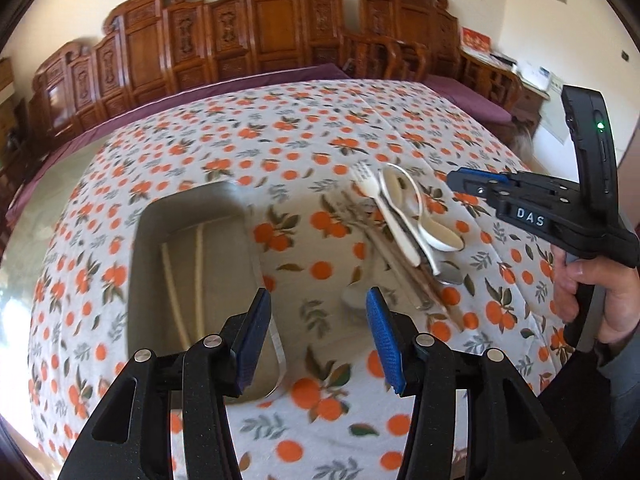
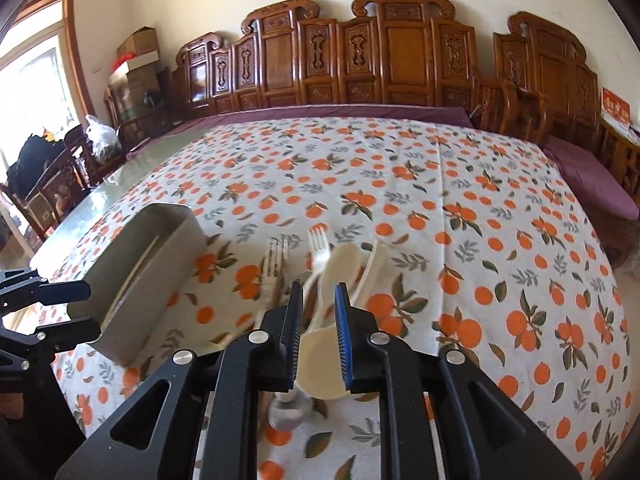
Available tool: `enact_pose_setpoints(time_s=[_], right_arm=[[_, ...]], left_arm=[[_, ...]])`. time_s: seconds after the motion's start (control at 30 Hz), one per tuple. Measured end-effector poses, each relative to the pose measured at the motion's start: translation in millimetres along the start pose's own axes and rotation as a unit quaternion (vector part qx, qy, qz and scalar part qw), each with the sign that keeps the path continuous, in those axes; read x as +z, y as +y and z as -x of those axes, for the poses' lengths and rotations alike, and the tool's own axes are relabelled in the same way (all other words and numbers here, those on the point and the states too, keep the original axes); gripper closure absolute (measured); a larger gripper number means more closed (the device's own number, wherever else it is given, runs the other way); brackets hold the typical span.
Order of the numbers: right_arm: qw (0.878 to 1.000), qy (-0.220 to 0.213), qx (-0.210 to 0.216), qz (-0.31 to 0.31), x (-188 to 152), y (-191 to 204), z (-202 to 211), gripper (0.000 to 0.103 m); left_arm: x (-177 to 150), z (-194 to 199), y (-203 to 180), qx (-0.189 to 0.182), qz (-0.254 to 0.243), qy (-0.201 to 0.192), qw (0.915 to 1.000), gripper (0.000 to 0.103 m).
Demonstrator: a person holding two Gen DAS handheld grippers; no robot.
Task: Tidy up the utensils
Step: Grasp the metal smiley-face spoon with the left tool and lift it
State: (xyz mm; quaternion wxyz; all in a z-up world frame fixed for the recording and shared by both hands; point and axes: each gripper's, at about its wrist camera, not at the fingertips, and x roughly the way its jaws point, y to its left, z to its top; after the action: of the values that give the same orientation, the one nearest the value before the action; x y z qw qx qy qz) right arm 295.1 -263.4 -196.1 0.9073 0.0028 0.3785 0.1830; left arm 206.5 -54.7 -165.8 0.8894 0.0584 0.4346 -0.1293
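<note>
A grey rectangular bin [image 1: 192, 264] holds two pale chopsticks [image 1: 188, 280] on the orange-print tablecloth; it also shows in the right wrist view [image 2: 136, 280]. A pile of utensils [image 1: 404, 232] lies to its right: a white plastic fork [image 1: 384, 208], cream spoons [image 1: 436, 236], a metal spoon and chopsticks. My left gripper [image 1: 320, 344] is open and empty, low beside the bin's right wall. My right gripper [image 2: 318, 336] hovers over the pile with its jaws part open on either side of a cream spoon [image 2: 320, 368]. A metal fork [image 2: 274, 268] lies left of it.
Carved wooden chairs [image 2: 400, 60] and a purple-cushioned bench [image 2: 592, 180] line the table's far side. Boxes and bags [image 2: 132, 68] stand by the window at left. The bare glass table edge [image 2: 120, 184] shows left of the cloth.
</note>
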Motion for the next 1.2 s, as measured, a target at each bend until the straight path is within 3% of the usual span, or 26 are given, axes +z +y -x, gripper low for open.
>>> enact_pose_setpoints(time_s=[0.33, 0.6, 0.93, 1.13, 1.17, 1.2], right_arm=[[1.0, 0.023, -0.008, -0.005, -7, -20, -19, 0.083], [1.0, 0.023, -0.004, 0.001, -2, -20, -25, 0.083], [1.0, 0.025, -0.002, -0.007, -2, -24, -27, 0.083], [1.0, 0.027, -0.003, -0.015, -2, -25, -32, 0.083], [1.0, 0.027, -0.003, -0.015, -2, -24, -32, 0.083], [1.0, 0.027, -0.003, -0.015, -2, -23, -33, 0.083]], left_arm=[[25, -55, -23, -0.031, -0.01, 0.042, 0.9986, 0.057], [32, -95, -35, -0.033, -0.024, 0.083, 0.9957, 0.078], [39, -126, -42, -0.022, -0.035, 0.122, 0.9916, 0.088], [44, -130, -42, -0.021, -0.035, 0.118, 0.9921, 0.091], [44, -130, -42, -0.025, -0.036, 0.12, 0.9918, 0.097], [44, -130, -43, -0.024, -0.038, 0.121, 0.9916, 0.097]])
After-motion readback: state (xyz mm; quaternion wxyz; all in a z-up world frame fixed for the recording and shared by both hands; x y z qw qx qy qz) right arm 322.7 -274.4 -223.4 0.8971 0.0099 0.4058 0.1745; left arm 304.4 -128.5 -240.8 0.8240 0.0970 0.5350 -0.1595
